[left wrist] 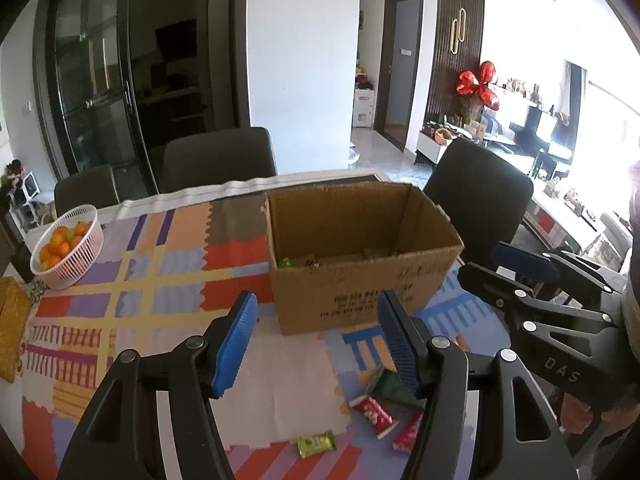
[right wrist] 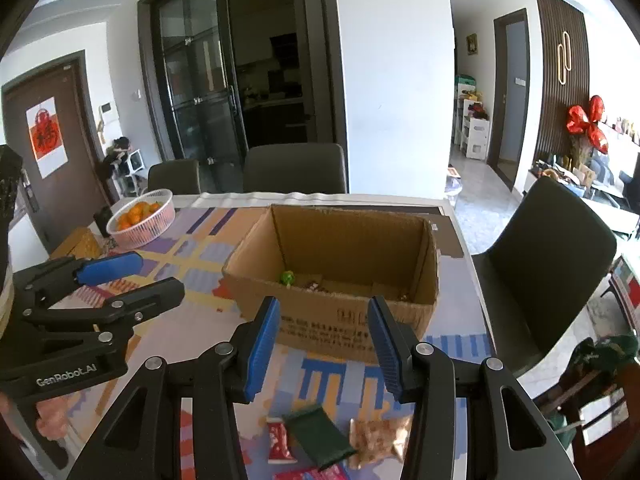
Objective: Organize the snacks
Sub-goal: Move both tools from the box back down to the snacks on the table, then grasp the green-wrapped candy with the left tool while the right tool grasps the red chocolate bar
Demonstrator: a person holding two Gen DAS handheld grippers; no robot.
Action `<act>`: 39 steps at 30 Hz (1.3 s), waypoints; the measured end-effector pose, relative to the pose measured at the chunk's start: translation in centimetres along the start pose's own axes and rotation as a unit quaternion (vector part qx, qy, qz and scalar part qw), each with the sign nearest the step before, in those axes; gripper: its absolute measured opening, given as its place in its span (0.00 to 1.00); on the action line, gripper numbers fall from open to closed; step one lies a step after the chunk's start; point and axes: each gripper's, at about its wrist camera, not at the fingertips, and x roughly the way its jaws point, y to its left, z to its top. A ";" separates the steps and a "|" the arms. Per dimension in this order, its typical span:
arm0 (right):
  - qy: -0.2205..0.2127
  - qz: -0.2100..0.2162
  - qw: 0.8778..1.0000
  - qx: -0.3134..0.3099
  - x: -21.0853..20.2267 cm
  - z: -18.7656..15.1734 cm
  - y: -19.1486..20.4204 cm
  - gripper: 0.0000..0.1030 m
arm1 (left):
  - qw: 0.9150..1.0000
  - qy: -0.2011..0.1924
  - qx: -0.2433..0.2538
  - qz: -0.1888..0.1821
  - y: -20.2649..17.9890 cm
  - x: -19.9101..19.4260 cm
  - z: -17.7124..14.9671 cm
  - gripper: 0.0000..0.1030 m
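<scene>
Your left gripper (left wrist: 316, 340) and right gripper (right wrist: 324, 348) both hover empty, fingers parted, above snack packets (right wrist: 320, 436) scattered on the patchwork-clothed tabletop (left wrist: 168, 280) before the cardboard box (left wrist: 360, 248), dark chairs (left wrist: 218, 158) behind.

Daylight pours in from the right of both views — the window (left wrist: 608, 120) there is blown out to plain white, and the far wall beside it washes pale. The glass doors (right wrist: 200, 92) on the left stay dark, with faint reflections. Shadows on the tablecloth (left wrist: 160, 280) are soft. Both pictures bend strongly at the edges (straight door frames bow outward) and black corners ring each frame. The centre is fairly sharp — small print on the cardboard box (right wrist: 340, 320) is smeared and unreadable.
</scene>
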 end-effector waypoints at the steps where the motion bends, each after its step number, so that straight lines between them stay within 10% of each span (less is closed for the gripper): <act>1: 0.001 0.001 1.000 -0.001 -0.1 -0.4 0.2 0.45 | 1.000 0.001 -0.001 -0.002 0.0 -0.2 -0.3 0.60; 39: 0.129 0.037 0.990 -0.044 3.7 -12.9 6.0 0.45 | 0.991 0.094 0.088 -0.039 1.7 3.7 -15.8 0.61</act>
